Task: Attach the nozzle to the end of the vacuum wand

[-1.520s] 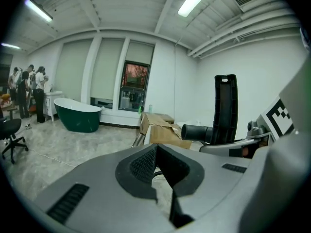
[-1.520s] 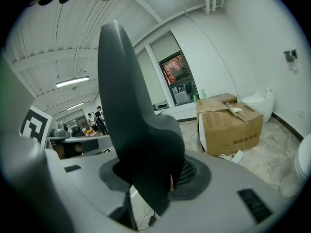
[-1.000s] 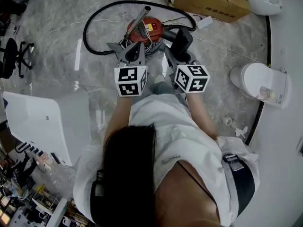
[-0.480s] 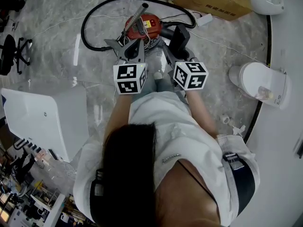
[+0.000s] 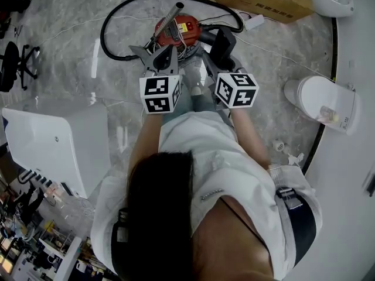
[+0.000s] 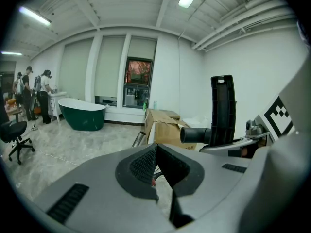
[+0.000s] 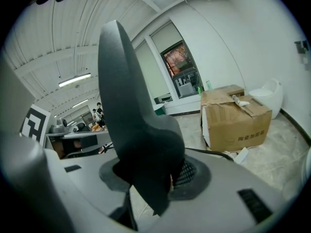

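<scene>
In the head view, a red vacuum cleaner [image 5: 179,31] lies on the floor with a black hose [image 5: 111,22] looped round it. Its metal wand [image 5: 168,20] slants up to the right. My left gripper [image 5: 166,51] hangs just short of the vacuum, shut with nothing in it; in the left gripper view its jaws [image 6: 155,149] meet with no gap. My right gripper [image 5: 220,60] is shut on the black nozzle [image 5: 223,44], which stands up between its jaws [image 7: 160,178] and fills the right gripper view as a tall dark shape [image 7: 131,120]. The nozzle [image 6: 222,110] also shows at the right of the left gripper view.
A cardboard box [image 5: 263,2] stands behind the vacuum. A white toilet-like fixture [image 5: 322,104] is at the right, a white panel [image 5: 55,148] at the left and an office chair [image 5: 14,69] further left. A green bathtub [image 6: 82,114] and people stand far back.
</scene>
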### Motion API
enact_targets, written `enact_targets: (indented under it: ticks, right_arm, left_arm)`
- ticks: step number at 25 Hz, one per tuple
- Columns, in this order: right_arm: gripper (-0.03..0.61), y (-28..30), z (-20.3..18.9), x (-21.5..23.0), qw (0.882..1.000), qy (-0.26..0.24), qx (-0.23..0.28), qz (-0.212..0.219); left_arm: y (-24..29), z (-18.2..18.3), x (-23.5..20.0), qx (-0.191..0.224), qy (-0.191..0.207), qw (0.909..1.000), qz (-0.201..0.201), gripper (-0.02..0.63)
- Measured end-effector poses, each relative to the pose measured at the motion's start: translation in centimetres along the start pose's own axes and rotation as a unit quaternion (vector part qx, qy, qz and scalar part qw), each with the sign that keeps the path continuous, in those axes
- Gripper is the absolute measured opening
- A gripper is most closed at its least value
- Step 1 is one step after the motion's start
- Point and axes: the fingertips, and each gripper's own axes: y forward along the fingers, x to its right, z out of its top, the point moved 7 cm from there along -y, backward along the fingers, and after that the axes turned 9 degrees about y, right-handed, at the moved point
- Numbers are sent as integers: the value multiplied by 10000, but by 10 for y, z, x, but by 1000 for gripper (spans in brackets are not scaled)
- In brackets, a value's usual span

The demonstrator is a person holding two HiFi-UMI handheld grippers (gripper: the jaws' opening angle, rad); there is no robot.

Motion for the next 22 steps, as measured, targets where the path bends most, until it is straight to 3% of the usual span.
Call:
enact_targets:
  ticks: [17,22]
  right_arm:
    - [172,40,20,0,9998,-148,-129,-97]
    - [172,54,28,-5,9996,-180,-156,-170]
  left_arm:
    - [37,-1,-33,-110,38,9999,-11,2]
    - [50,1,-45,-165,111,9996,-201,2]
